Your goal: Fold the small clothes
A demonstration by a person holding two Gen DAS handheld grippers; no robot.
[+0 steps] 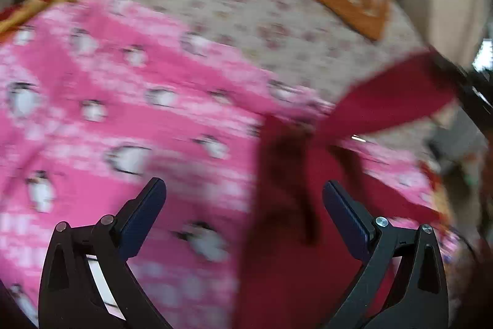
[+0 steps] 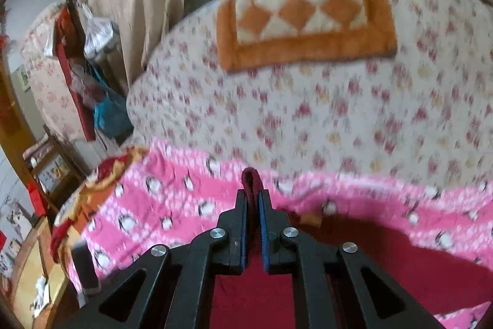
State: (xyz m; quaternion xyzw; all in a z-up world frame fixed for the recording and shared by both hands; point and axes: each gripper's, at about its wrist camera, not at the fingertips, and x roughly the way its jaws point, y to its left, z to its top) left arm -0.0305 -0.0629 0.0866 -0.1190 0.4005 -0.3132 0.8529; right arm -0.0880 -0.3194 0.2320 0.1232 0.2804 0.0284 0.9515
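A dark red small garment [image 1: 295, 205] lies on a pink penguin-print blanket [image 1: 107, 100]. One part of it is lifted up and to the right in the left wrist view. My left gripper [image 1: 245, 190] is open and empty, just above the blanket, with the garment between and beside its right finger. My right gripper [image 2: 253, 196] is shut on a fold of the red garment [image 2: 251, 178], which sticks out above the fingertips; more of the cloth [image 2: 385, 261] hangs below. The frames are blurred by motion.
The pink blanket [image 2: 185, 205] lies on a bed with a floral cover [image 2: 308, 113]. An orange and cream checked cushion [image 2: 305, 17] lies at the far side by a window. A cluttered shelf and chair [image 2: 74, 76] stand at the left.
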